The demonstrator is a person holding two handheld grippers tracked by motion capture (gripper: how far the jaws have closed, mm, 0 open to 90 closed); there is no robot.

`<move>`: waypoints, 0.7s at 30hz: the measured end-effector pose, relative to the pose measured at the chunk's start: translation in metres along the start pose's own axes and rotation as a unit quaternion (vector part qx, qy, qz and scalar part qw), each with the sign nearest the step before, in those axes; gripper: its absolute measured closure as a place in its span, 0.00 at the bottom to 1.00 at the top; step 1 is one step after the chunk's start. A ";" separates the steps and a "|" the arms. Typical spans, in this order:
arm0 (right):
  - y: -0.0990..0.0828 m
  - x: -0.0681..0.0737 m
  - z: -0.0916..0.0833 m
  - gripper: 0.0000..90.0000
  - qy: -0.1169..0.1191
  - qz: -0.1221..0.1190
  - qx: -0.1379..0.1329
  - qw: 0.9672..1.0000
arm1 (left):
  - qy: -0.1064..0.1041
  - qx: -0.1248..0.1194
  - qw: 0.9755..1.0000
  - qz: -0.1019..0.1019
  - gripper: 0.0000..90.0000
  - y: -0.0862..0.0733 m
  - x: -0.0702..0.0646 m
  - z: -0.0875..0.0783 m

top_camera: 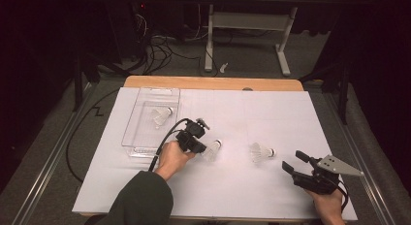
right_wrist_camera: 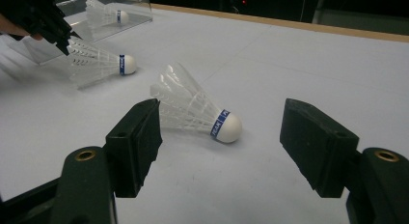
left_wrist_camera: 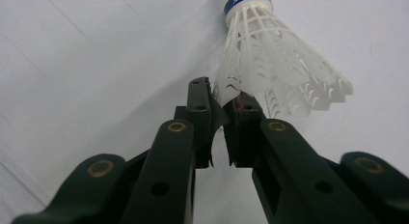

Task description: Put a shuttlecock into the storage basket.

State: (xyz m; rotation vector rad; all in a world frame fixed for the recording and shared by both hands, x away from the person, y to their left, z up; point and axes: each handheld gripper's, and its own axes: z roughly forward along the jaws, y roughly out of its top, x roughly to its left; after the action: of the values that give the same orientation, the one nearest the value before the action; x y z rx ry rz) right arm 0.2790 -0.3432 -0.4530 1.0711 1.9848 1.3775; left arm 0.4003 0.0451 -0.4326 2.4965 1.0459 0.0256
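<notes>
A white feather shuttlecock [top_camera: 213,150] with a blue band lies mid-table, its cork pointing away. My left gripper [top_camera: 203,148] is shut on the rim of that shuttlecock's [left_wrist_camera: 270,55] feather skirt, which sits pinched between the gripper's [left_wrist_camera: 223,91] nearly touching tips. A second shuttlecock [top_camera: 261,152] lies on its side to the right. My right gripper [top_camera: 292,160] rests near the table's front right, open. In the right gripper view its [right_wrist_camera: 219,108] wide jaws frame the second shuttlecock [right_wrist_camera: 193,108], which lies beyond them and apart from them.
A clear plastic box [top_camera: 145,137] stands at the left rear of the white mat and holds one shuttlecock [top_camera: 162,116]. The table's wooden far edge [top_camera: 213,83] shows behind the mat. Beyond it are cables and another table's legs on the floor.
</notes>
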 end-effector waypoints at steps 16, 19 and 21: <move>0.000 0.000 0.000 0.35 0.001 0.000 -0.001 1.000 | -0.019 -0.002 1.000 -0.011 0.99 0.001 0.002 0.001; 0.000 0.000 0.000 0.35 0.001 0.001 0.000 1.000 | -0.024 -0.005 1.000 -0.012 0.99 0.000 0.002 0.001; 0.000 0.000 0.000 0.35 0.001 0.000 0.000 1.000 | -0.024 -0.006 1.000 -0.012 0.99 0.001 0.002 0.001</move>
State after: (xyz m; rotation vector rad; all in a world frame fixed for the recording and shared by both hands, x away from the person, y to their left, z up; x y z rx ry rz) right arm 0.2788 -0.3432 -0.4529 1.0699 1.9851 1.3798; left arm 0.4025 0.0462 -0.4332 2.4608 1.0527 -0.0349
